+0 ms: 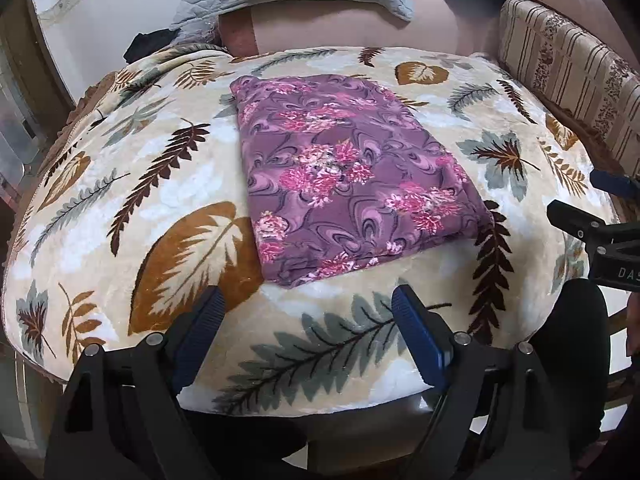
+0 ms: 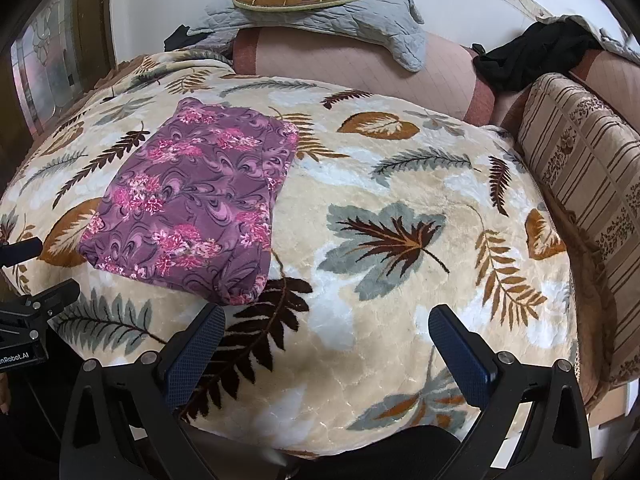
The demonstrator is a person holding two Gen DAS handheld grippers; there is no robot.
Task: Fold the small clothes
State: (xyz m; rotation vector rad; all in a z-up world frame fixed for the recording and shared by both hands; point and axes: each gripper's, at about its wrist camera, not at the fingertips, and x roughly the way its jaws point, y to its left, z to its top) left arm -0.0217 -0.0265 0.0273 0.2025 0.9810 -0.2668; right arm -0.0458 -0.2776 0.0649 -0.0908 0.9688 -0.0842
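**Folded cloth on blanket, both grippers empty**

Left wrist: left gripper [image 1: 308,320] wide open, holding nothing; folded cloth [image 1: 348,176] lies flat on blanket [image 1: 120,200], just ahead.

Right wrist: right gripper [image 2: 326,344] wide open, empty; cloth [image 2: 192,204] ahead-left. Only here: black garment [image 2: 532,54] behind blanket [image 2: 400,280].

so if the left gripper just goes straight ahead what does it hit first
Probably the near edge of the folded purple cloth, straight ahead of the open left gripper. Only bare blanket lies between, though depth is unclear.
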